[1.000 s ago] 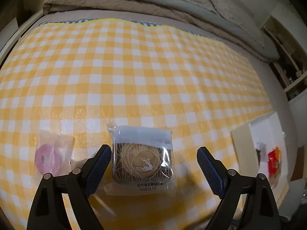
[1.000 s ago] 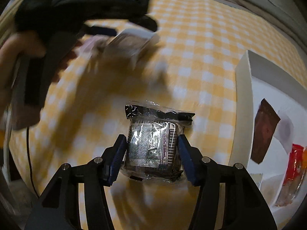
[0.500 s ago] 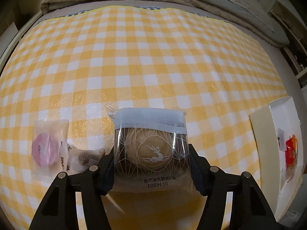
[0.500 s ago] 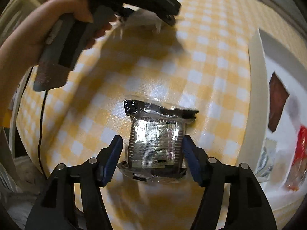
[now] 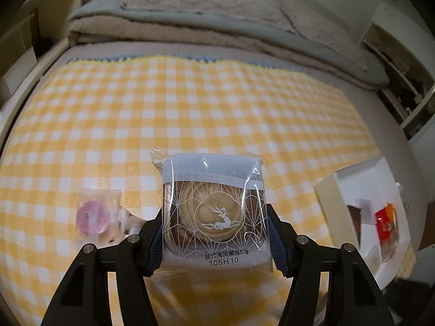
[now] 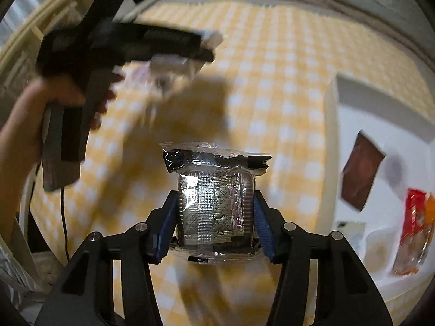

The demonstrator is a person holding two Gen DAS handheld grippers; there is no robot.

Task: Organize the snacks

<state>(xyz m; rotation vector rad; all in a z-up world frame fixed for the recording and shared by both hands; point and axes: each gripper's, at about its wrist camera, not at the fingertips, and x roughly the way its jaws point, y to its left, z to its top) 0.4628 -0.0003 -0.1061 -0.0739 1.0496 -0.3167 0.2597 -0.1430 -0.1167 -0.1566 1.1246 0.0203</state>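
My left gripper (image 5: 216, 240) is shut on a clear-wrapped round pastry with a white deer print (image 5: 214, 212) and holds it above the yellow checked cloth (image 5: 190, 108). My right gripper (image 6: 216, 225) is shut on a dark snack pack with silver foil sachets (image 6: 214, 201), also lifted off the cloth. A white box (image 6: 333, 146) with several snacks lies to the right in the right wrist view; it also shows in the left wrist view (image 5: 326, 203). The left gripper with its pastry shows blurred at upper left in the right wrist view (image 6: 174, 51).
A pink round candy in clear wrap (image 5: 93, 216) and a small printed wrapper (image 5: 127, 221) lie on the cloth left of my left gripper. Folded blankets (image 5: 206, 19) lie behind the cloth. Shelves (image 5: 402, 87) stand at the right.
My left gripper closed on the pastry and lifted it off the cloth. My right gripper kept its hold on the foil pack and lifted it, the box staying to its right.
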